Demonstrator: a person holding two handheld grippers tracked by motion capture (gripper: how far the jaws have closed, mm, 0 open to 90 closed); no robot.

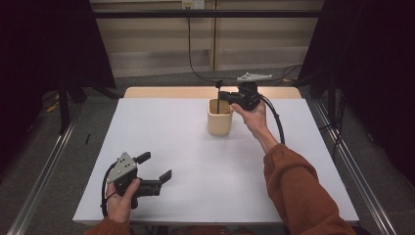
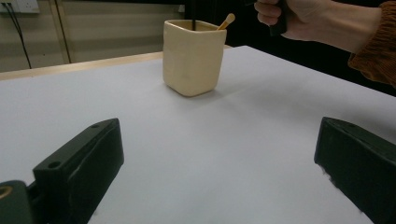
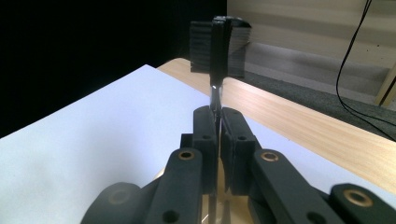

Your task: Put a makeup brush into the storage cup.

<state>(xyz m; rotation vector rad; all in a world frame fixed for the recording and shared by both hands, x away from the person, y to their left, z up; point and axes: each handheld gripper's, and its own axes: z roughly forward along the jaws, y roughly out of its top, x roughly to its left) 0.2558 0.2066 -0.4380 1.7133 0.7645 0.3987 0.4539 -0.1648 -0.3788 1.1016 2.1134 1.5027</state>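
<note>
Rust-orange knit sleeves (image 1: 293,186) on both forearms, ribbed cuffs. Left gripper (image 1: 152,166): black body, two blocky black jaws, grey three-cornered plate with dark screws, black cable looped beside it. Right gripper (image 3: 218,144): black linkage arms, brass-coloured pivot bushings, thick black cable.

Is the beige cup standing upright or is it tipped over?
Upright. The beige cup stands on its base on the white table, mouth up, with a wooden stick leaning out at the rim.

Dim room, white matte table top (image 1: 186,161) evenly lit from above, soft shadows, near black jaws blurred.
</note>
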